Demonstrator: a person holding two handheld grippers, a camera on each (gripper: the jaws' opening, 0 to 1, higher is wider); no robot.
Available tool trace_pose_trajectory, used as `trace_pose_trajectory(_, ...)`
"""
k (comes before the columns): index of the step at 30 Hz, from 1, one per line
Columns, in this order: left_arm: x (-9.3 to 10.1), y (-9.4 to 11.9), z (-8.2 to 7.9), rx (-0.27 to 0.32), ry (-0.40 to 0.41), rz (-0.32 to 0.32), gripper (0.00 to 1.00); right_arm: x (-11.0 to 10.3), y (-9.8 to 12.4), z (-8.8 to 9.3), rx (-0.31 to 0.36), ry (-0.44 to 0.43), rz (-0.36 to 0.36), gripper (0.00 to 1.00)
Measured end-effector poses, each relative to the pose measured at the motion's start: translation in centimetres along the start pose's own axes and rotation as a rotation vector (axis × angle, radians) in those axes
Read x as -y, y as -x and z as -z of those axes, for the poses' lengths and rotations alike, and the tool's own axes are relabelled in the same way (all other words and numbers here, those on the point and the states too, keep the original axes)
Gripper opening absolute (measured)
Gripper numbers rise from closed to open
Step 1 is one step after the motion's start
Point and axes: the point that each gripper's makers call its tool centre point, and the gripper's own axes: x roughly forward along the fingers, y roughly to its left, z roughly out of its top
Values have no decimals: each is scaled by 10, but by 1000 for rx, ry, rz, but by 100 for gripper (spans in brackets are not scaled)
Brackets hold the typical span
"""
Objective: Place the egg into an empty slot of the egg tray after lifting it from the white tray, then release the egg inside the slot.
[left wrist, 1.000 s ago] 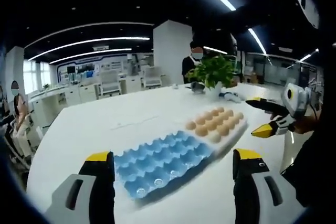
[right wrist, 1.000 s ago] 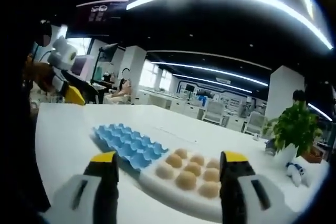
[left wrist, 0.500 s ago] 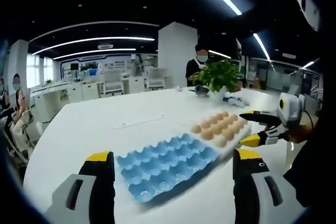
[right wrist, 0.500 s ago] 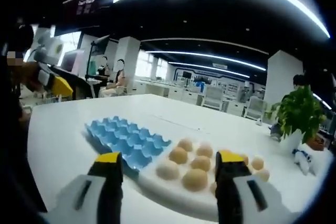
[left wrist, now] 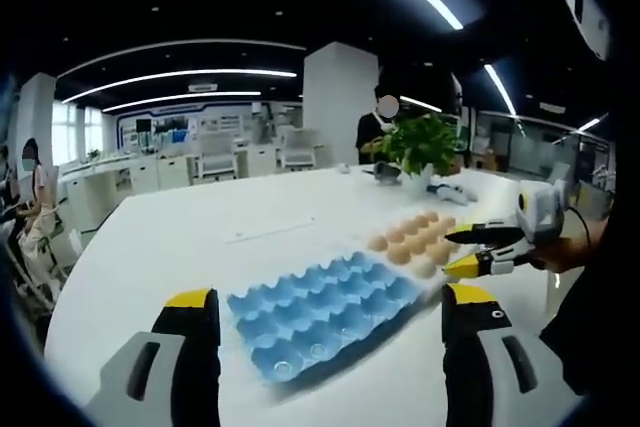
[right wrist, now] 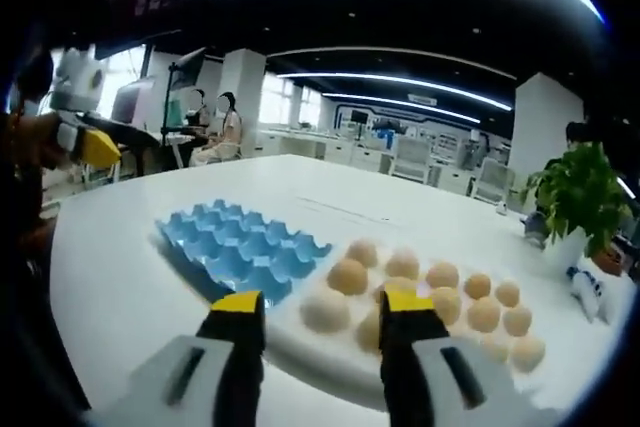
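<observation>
Ahead of your left gripper (left wrist: 330, 347) the blue egg tray (left wrist: 320, 309) lies flat with its cups bare, and nothing stands over it. Bare table (left wrist: 180, 247) spreads wide beyond it and off to its left side. Your right gripper (right wrist: 318, 322) sits low over the near edge of the white tray (right wrist: 330, 359); the eggs (right wrist: 440, 292) crowd close together there, leaving narrow gaps between them. A potted plant (right wrist: 580, 207) stands well beyond the eggs, clear of both trays.
</observation>
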Motion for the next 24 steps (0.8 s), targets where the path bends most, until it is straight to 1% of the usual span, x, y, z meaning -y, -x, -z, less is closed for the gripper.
trace_pose_trajectory(3,0,0,1,0,0,0,92,-1,-3,0,-6,7,0,41)
trace_pose_trajectory(4,1,1,1,0,0,5,91,0,-5,0,-11,11,-1,38)
trace_pose_trajectory(5,1,1,1,1,-1,6,91,0,-6,0,-18,13,0,34)
trace_pose_trajectory(7,-1,2,1,1,-2,4,91,3,-10,5,-60,27,0,29)
trace_pose_trajectory(10,-2,2,0,5,0,1,91,5,-16,4,-61,23,-5,29)
trace_pose_trajectory(14,-3,3,0,7,0,0,91,6,-21,11,-120,53,-22,27)
trace_pose_trajectory(15,-3,4,0,8,2,-1,91,5,-23,17,-155,64,-33,26)
trace_pose_trajectory(18,-3,4,0,7,5,3,90,3,-26,27,-213,69,-55,26)
trace_pose_trajectory(19,-3,4,0,7,4,4,90,3,-25,31,-248,85,-65,25)
trace_pose_trajectory(20,-2,5,0,8,2,6,90,2,-27,30,-247,104,-70,25)
trace_pose_trajectory(22,-2,5,0,8,3,8,89,1,-28,30,-260,102,-76,25)
trace_pose_trajectory(23,-2,5,0,8,3,8,89,1,-29,30,-263,98,-80,24)
trace_pose_trajectory(24,-2,5,0,10,4,8,89,2,-30,29,-277,72,-89,24)
